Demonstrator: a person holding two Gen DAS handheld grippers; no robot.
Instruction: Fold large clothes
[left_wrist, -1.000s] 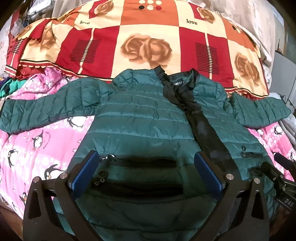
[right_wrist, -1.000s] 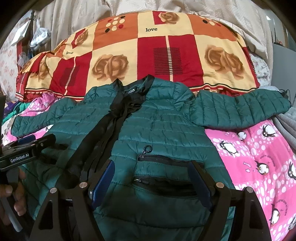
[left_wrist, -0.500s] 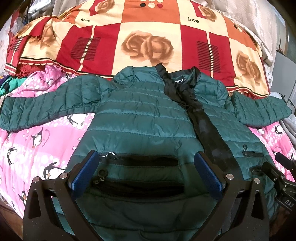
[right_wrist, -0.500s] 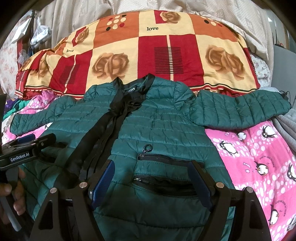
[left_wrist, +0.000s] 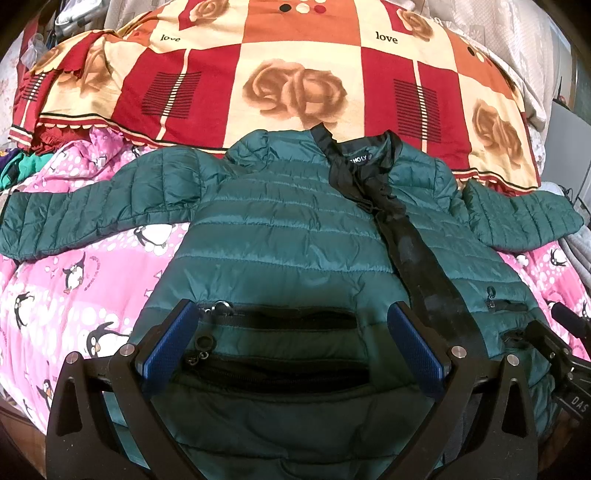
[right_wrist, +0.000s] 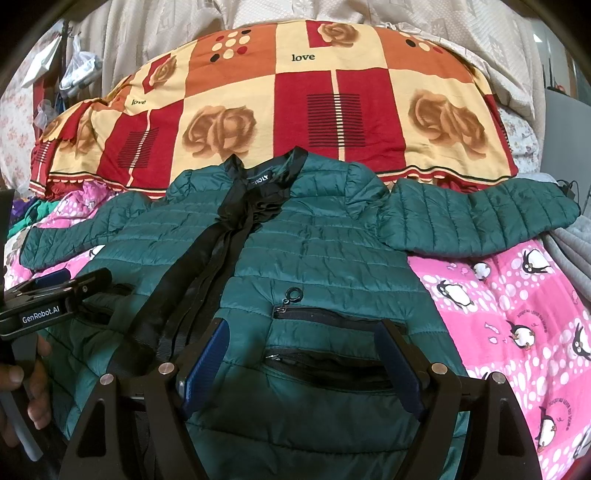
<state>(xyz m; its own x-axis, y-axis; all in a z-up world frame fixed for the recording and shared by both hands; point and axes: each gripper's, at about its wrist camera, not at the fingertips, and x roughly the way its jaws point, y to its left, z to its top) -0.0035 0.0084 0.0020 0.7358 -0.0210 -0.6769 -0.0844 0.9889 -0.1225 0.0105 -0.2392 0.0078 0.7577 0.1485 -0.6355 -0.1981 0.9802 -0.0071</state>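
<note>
Presently: green jacket flat on bed, front up, sleeves spread. Left claw and right claw both agape, empty, over near hem. Suggest pinching left sleeve first, folding it inward without bunching.

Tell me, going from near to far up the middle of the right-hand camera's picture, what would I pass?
Right gripper, open → green jacket with its pocket zips → black collar → rose blanket → pale quilt at the back.
</note>
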